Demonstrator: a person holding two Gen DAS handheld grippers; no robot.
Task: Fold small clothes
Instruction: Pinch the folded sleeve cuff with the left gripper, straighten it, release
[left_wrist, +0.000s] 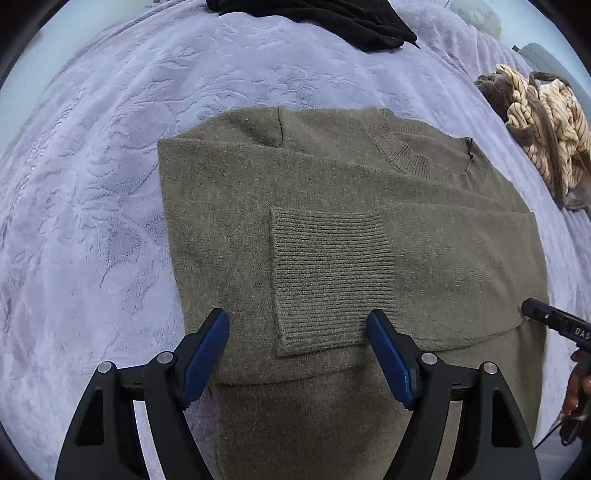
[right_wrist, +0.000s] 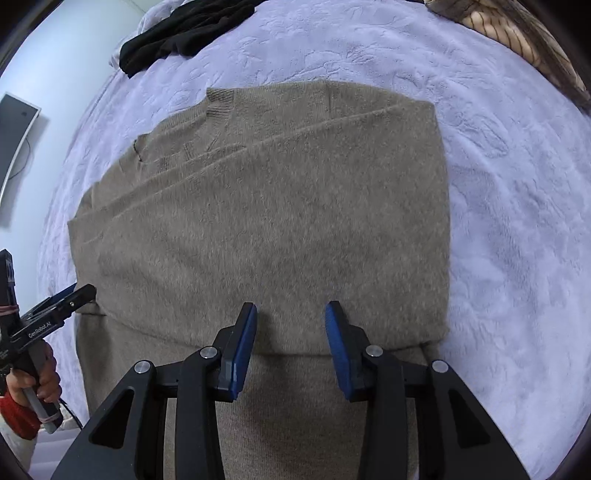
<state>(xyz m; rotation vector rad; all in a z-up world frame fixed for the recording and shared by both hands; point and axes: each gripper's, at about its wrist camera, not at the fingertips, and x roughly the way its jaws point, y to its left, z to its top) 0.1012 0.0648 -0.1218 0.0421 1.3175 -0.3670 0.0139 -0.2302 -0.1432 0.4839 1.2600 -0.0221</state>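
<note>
In the middle of the bed, the olive sweater lies with both sleeves folded in, and both my tools hang over it with nothing in them.

The ribbed cuff sits loose on top, so I judge a careless pinch for the next fold could catch only that layer and drag the sleeve open. My left tool stands wide apart, my right tool narrower but apart, neither gripping cloth. Toward the bed's far edge, the black garment and striped bundle are well clear.
</note>
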